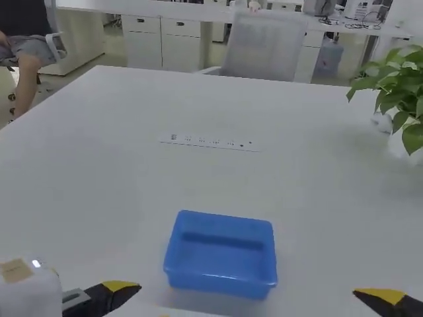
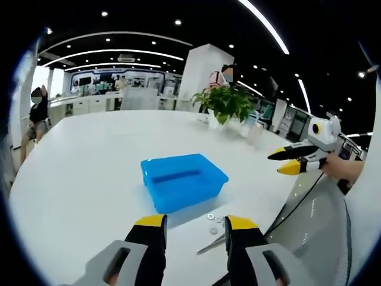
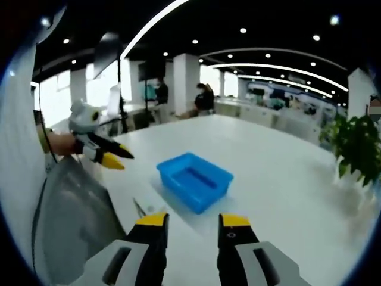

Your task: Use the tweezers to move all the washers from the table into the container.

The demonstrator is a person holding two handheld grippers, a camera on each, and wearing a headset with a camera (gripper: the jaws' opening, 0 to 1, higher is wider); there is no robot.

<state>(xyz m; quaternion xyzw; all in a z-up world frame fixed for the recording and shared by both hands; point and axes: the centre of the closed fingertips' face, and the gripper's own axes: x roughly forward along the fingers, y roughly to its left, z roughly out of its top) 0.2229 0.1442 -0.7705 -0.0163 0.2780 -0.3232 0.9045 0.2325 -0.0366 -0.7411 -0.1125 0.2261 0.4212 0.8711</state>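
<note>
On the table beside the blue container [image 2: 183, 180] lie washers [image 2: 213, 229] and tweezers [image 2: 209, 245].

Open blue container [image 1: 220, 254], washers [image 2: 212, 217] and tweezers [image 2: 211, 243] beside

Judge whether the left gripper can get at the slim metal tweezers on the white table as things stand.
Probably yes: the left gripper is open, and the slim metal tweezers lie uncovered on the white table just ahead, between its jaws.

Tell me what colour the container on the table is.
The container is bright blue, clearest in the left gripper view.
</note>
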